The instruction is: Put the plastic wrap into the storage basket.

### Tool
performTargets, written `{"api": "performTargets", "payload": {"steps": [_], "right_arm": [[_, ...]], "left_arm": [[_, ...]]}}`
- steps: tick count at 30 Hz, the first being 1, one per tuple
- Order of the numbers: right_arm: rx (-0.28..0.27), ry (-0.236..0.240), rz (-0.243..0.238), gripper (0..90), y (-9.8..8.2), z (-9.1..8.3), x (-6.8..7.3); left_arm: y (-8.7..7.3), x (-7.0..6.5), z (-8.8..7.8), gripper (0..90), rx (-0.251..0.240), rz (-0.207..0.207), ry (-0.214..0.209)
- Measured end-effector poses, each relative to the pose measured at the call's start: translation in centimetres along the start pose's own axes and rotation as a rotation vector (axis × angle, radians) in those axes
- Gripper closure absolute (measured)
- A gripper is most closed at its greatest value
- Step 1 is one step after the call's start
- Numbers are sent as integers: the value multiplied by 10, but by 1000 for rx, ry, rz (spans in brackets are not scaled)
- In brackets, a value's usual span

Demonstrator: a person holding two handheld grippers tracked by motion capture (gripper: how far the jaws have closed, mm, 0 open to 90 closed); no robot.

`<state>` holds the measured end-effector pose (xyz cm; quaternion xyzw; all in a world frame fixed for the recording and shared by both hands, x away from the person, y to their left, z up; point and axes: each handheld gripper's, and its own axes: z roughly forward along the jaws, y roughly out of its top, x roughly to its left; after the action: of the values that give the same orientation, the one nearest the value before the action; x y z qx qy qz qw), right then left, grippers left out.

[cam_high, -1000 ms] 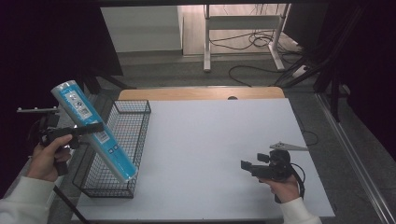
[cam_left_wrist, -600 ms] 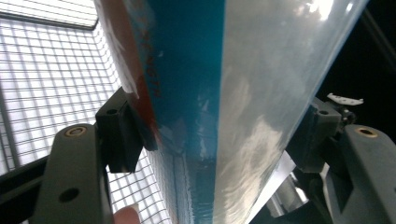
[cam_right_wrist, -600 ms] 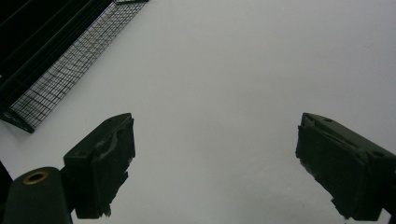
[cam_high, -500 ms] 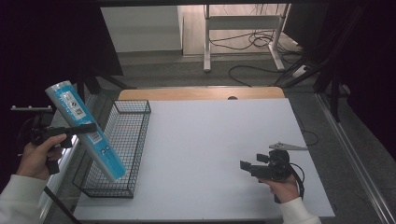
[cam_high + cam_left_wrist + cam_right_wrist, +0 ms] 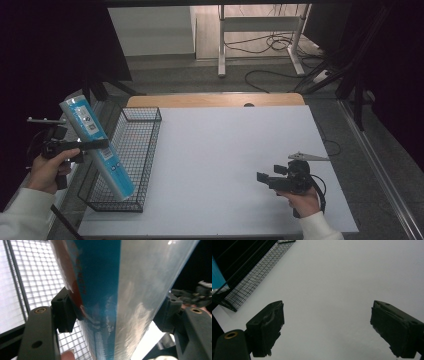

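Observation:
A long blue and clear plastic-wrapped tube (image 5: 96, 147) hangs tilted over the left side of the black wire basket (image 5: 141, 145), its lower end down near the basket's front left corner. My left gripper (image 5: 92, 145) is shut on the tube's middle; in the left gripper view the tube (image 5: 112, 297) is pressed between both black pads (image 5: 65, 311). My right gripper (image 5: 262, 178) stands open low over the white table (image 5: 235, 150) at the front right, nothing between its pads (image 5: 268, 327).
The wire basket stands along the table's left edge, also seen far left in the right gripper view (image 5: 254, 275). A wooden strip (image 5: 215, 100) runs along the table's far edge. Cables and a desk frame (image 5: 260, 30) lie on the floor beyond.
My left gripper has carried the tube leftward and outward, from inside the basket to over its left wall. The right gripper has stayed put.

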<state>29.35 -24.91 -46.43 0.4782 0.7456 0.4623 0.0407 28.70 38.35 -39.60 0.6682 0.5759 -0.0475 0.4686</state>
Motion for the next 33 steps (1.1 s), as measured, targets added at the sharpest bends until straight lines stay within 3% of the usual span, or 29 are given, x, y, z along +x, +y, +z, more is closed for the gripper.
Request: {"api": "performTargets", "payload": {"steps": [13,22,33], "right_arm": [[2,-4,4,122,0,0,-1],[-1,-11,11,122,0,1,-3],[-1,-10,20,122,1,1,-5]], "left_arm": [[1,6,37,320,113,6,93],[9,8,55,320,136,-18,132],[27,7,109,319,156,-68,235]]}}
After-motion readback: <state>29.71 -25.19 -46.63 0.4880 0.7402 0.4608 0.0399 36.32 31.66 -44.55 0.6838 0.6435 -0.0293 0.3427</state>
